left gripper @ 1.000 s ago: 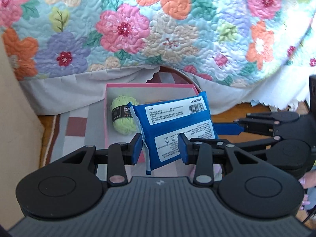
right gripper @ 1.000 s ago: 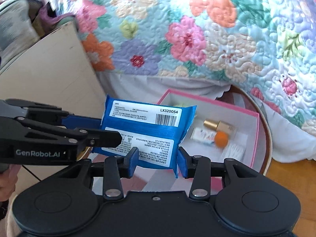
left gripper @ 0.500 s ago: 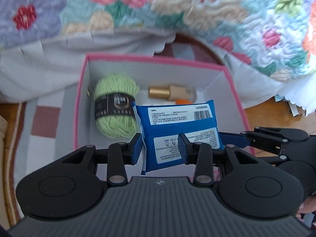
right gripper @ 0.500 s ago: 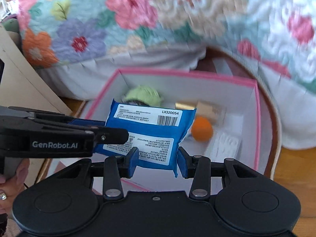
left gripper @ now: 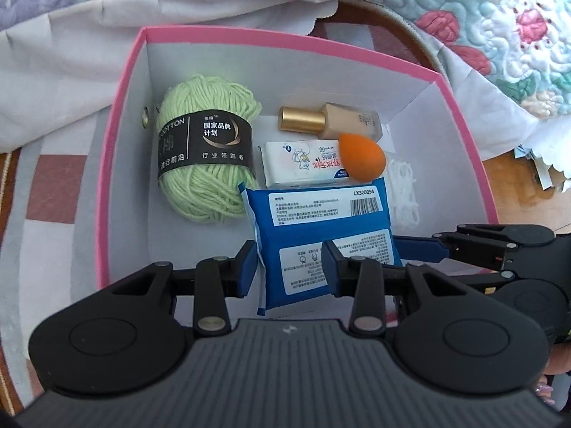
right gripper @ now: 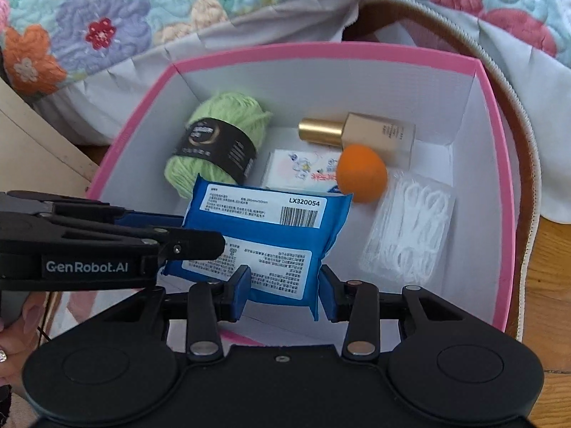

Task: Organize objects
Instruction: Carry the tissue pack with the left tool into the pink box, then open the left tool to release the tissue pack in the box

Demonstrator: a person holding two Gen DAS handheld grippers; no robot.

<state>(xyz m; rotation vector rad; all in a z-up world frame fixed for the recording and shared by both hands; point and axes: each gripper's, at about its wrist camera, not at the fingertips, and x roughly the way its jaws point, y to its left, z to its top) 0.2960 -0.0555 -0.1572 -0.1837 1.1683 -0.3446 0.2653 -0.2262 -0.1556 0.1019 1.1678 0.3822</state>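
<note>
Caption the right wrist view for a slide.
Both tools, right tool and left tool, hold a blue wipes pack over the pink box.

Bright daylight (fisheye-warped edges), sharp

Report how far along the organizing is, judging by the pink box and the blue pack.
Done: the yarn ball, foundation bottle, tissue packet, orange sponge and floss picks already lie inside the pink box.

In hand: both the left hand-held gripper and the right hand-held gripper grip the blue pack over the box; the right one's jaws are closing.

Left: set the pack down and release it.
</note>
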